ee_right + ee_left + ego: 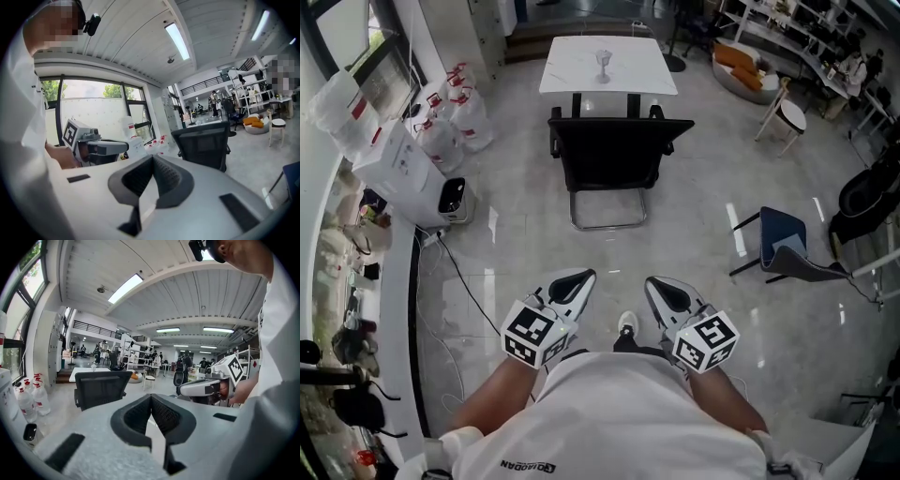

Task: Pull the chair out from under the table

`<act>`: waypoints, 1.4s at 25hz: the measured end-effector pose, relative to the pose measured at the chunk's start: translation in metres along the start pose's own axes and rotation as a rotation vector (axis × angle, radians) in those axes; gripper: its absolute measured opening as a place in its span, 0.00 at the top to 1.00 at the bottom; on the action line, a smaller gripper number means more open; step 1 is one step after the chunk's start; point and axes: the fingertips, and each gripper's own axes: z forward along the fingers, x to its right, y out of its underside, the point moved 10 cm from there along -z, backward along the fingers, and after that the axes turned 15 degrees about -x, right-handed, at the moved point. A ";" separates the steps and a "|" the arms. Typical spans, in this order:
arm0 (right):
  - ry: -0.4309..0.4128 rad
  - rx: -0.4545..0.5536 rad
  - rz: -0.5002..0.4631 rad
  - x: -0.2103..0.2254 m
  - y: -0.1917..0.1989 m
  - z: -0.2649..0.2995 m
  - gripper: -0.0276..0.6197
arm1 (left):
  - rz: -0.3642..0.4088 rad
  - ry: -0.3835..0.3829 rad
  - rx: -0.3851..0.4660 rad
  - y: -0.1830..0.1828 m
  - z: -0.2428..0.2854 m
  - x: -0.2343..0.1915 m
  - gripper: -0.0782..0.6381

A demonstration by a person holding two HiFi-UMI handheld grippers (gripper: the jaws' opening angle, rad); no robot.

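Left tool, right tool face black sled-base chair.

Bottles with red caps are standing clustered on the floor by the left wall, just beside a white machine. A small black unit is sitting against the machine's front. A dark cable is trailing from there across the glossy floor. Right side — a blue seat is standing alone, a round stool is standing further back, and orange cushions are lying beyond it. Ceiling lights are glowing.
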 end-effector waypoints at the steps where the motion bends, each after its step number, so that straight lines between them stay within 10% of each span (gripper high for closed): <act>1: -0.002 0.006 -0.003 0.009 -0.006 0.002 0.95 | 0.002 -0.006 0.004 -0.007 0.006 -0.004 0.88; 35: -0.151 -0.041 -0.012 0.205 -0.070 0.054 0.95 | -0.121 -0.147 -0.048 -0.092 0.156 -0.057 0.88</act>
